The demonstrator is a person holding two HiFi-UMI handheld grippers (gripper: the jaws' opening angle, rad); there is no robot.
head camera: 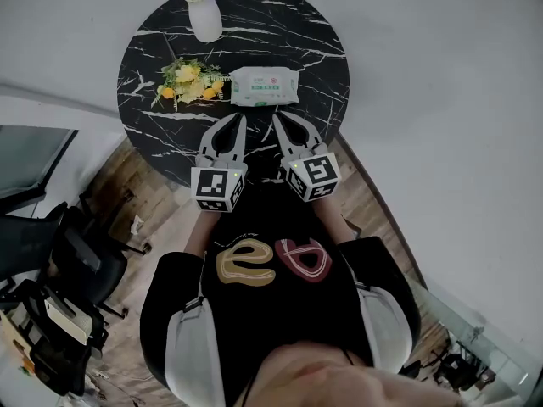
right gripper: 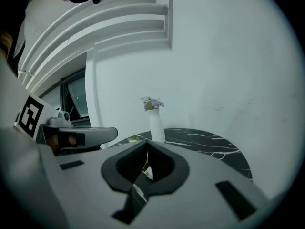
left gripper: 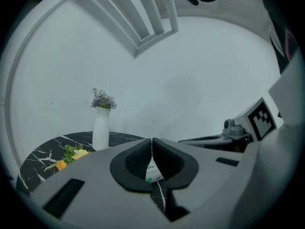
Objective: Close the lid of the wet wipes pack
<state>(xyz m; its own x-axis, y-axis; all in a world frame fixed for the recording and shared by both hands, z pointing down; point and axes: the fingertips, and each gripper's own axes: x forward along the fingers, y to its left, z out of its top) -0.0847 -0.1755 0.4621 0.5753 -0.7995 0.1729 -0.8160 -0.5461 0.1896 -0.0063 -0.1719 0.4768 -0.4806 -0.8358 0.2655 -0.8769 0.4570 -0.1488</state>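
Observation:
The wet wipes pack, white and green, lies flat on the round black marble table, its label facing up; whether its lid stands open is not clear from here. My left gripper and right gripper hover side by side over the table's near edge, just short of the pack, both shut with nothing held. In the left gripper view the jaws meet, and a sliver of the pack shows below them. In the right gripper view the jaws also meet, with a bit of the pack below.
A bunch of yellow flowers lies just left of the pack. A white vase with purple flowers stands at the table's far edge. Office chairs stand on the wooden floor at the lower left. A white wall rises behind the table.

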